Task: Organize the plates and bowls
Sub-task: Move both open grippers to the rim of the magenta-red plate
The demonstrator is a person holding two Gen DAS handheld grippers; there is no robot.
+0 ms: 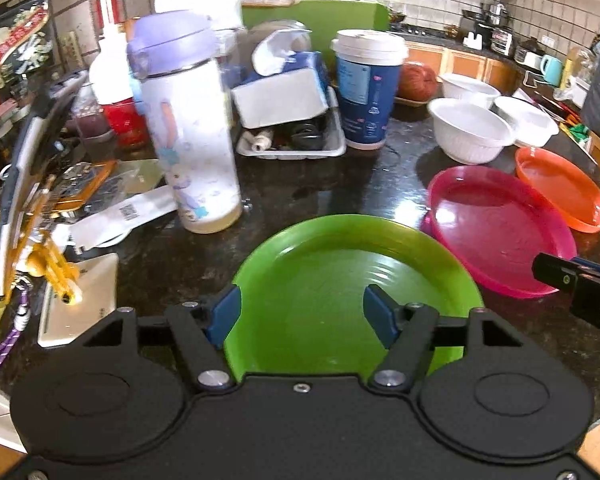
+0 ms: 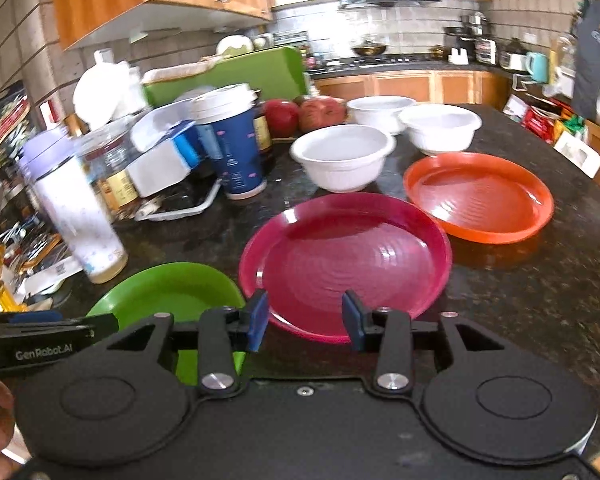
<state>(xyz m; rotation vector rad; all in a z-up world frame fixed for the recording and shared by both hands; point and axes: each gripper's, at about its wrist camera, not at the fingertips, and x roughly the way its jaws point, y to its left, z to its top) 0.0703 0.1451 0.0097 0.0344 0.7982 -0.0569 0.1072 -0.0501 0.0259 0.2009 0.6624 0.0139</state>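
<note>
A green plate (image 1: 340, 276) lies on the dark counter right in front of my left gripper (image 1: 302, 316), which is open with its jaws spread over the plate's near part. It also shows in the right wrist view (image 2: 168, 288). A pink plate (image 2: 348, 256) lies just ahead of my open, empty right gripper (image 2: 305, 320); it also shows in the left wrist view (image 1: 496, 232). An orange plate (image 2: 478, 196) lies beyond it to the right. Three white bowls (image 2: 342, 156) (image 2: 440, 126) (image 2: 380, 110) stand behind the plates.
A white bottle with a purple lid (image 1: 188, 128), a blue paper cup (image 1: 366, 88), a tissue box (image 1: 280, 88) and clutter crowd the left and back of the counter (image 2: 540, 300). Red fruit (image 2: 320, 112) sits behind the bowls. A phone (image 1: 80, 300) lies at the left.
</note>
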